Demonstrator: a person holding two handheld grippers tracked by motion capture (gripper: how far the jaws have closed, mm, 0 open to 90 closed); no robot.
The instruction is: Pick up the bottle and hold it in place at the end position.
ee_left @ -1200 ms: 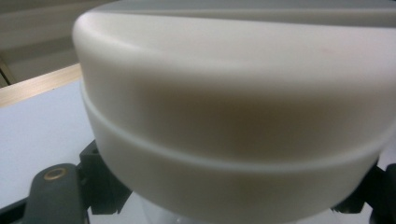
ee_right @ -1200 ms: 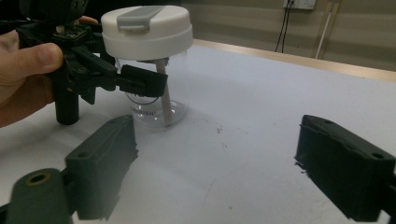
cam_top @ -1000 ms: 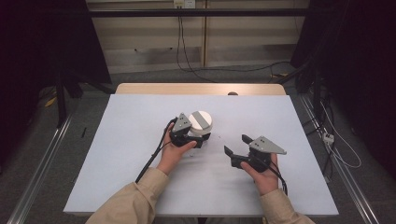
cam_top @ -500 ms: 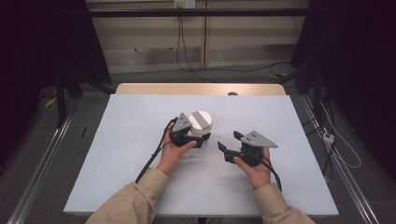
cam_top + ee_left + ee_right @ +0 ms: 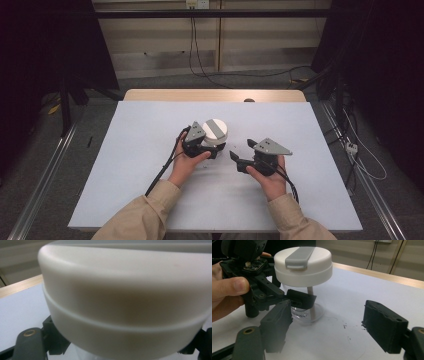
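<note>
Right claw [image 5: 324,325] spread wide, facing the jar just ahead.
Left claw [image 5: 207,149] pinches the clear jar [image 5: 299,312] below its white lid [image 5: 303,263], upright on the table [image 5: 150,130], nearer than the right.

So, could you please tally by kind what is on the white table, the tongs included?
Clear jar with a white lid: 1
Tongs, left and right: 2
Total: 3
</note>
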